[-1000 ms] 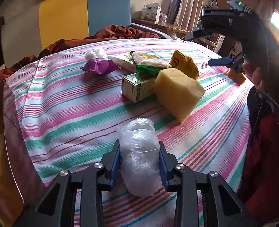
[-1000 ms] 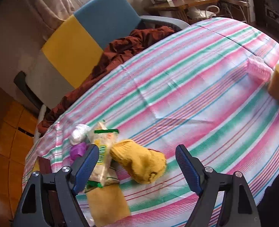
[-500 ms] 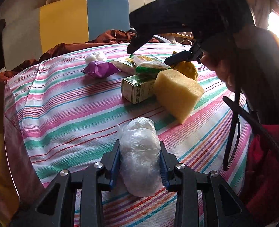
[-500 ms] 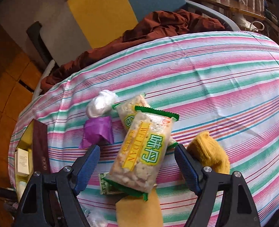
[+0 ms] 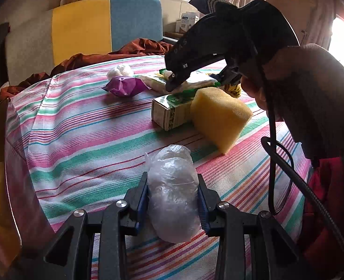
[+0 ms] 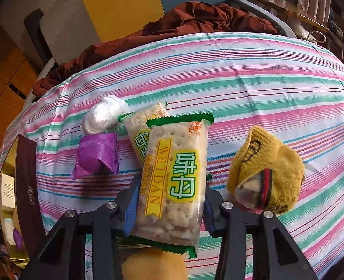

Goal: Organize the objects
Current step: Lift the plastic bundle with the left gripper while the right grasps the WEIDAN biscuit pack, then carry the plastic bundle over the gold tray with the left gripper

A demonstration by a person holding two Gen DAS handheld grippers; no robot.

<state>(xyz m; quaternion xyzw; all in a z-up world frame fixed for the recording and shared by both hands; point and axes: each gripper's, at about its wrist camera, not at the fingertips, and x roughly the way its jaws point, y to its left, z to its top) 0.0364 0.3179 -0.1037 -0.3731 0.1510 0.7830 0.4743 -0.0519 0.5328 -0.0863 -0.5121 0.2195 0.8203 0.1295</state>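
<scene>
Cloth with stripes holds one sponge, then two cracker packs, one squeezed in the right claw with its long side pointing away, and one plastic ball squeezed in the left claw.

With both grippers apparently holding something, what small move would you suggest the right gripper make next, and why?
Probably lift the right gripper straight up a little. Its fingers look closed on the clear green-edged cracker packet, which overlaps a second similar cracker packet and lies over the green carton. Rising first should free it without dragging them. The left gripper can keep its clear plastic-wrapped bundle.
</scene>
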